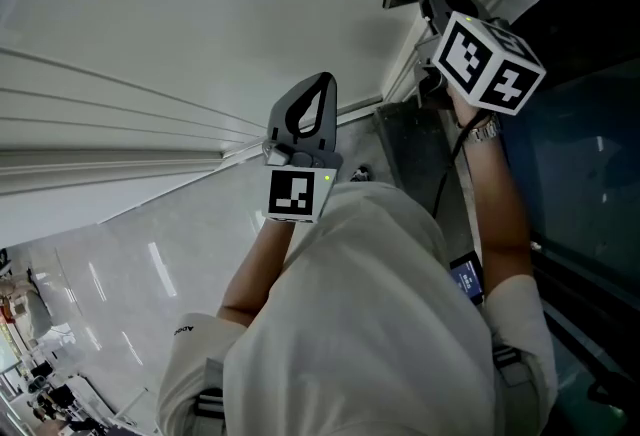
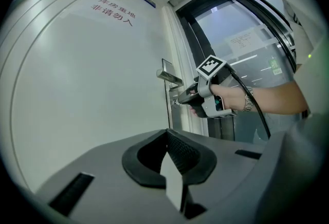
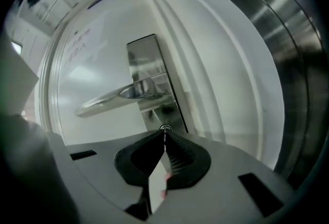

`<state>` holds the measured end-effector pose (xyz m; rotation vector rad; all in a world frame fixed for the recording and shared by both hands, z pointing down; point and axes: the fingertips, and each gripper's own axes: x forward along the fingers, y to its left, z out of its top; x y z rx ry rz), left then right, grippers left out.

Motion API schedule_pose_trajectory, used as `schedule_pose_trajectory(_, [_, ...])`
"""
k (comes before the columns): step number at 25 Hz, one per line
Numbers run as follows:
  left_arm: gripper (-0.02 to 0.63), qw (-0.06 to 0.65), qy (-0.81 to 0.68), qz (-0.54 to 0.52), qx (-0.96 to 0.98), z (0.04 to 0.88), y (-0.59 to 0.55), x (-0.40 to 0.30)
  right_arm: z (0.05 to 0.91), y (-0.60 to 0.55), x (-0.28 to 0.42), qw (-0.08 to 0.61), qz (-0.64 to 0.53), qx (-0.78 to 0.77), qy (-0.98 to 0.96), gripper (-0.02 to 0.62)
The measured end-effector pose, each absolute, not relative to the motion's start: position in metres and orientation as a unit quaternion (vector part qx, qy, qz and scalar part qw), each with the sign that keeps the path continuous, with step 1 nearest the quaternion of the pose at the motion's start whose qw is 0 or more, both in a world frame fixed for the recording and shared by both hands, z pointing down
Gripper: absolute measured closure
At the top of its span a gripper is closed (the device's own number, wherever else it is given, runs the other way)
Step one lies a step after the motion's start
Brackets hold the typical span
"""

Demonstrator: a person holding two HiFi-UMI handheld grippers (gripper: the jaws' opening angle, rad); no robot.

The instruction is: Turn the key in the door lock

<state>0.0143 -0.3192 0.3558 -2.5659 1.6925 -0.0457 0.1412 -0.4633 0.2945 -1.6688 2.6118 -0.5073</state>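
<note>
The right gripper [image 3: 164, 134] stood at the door [image 3: 97, 58], just below the handle [image 3: 118, 97]. Its fingers [image 3: 179, 155] were closed, tips together on the key [image 3: 164, 136], which showed only as a thin metal edge pinched between them. The key sat in the lock [image 3: 165, 127], a small round cylinder at the foot of the steel plate [image 3: 146, 58], directly ahead of the fingertips and touching them. The left gripper [image 2: 167, 133] was held well apart from the lock, facing the white door panel; its fingers [image 2: 184, 152] were closed with nothing between them. A hand [image 2: 234, 98] carried the right gripper, and a cable [image 2: 259, 115] trailed below the wrist.
</note>
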Motion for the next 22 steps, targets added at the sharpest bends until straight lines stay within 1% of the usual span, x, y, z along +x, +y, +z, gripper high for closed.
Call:
schedule_pose_trajectory(3, [0.598,0.033,0.552,-0.017,-0.833,0.356,-0.319,0.014,0.296,-0.464,0.145,0.08,-0.277,-0.499,0.817,0.584])
schedule_pose_trajectory(6, [0.598,0.035,0.554,-0.017,-0.832,0.355,-0.321,0.013,0.297,-0.465,0.147,0.147,-0.359,-0.476,0.789,0.584])
schedule_pose_trajectory(9, [0.598,0.035,0.556,-0.016,-0.83,0.354,-0.324,0.01,0.298,-0.466,0.149,0.204,-0.431,-0.448,0.756,0.584])
schedule_pose_trajectory(11, [0.598,0.036,0.557,-0.016,-0.829,0.354,-0.326,0.009,0.3,-0.467,0.15,0.229,-0.465,-0.432,0.738,0.583])
schedule_pose_trajectory(15, [0.598,0.034,0.557,-0.016,-0.83,0.356,-0.329,0.01,0.303,-0.468,0.151,0.263,-0.504,-0.407,0.715,0.574])
schedule_pose_trajectory(18, [0.598,0.032,0.557,-0.017,-0.829,0.356,-0.329,0.009,0.304,-0.467,0.151,0.273,-0.514,-0.403,0.707,0.572])
schedule_pose_trajectory(20, [0.598,0.031,0.559,-0.018,-0.828,0.356,-0.33,0.008,0.303,-0.468,0.152,0.265,-0.5,-0.406,0.718,0.572])
schedule_pose_trajectory(22, [0.598,0.028,0.563,-0.02,-0.826,0.356,-0.329,0.005,0.298,-0.469,0.151,0.238,-0.451,-0.418,0.751,0.572])
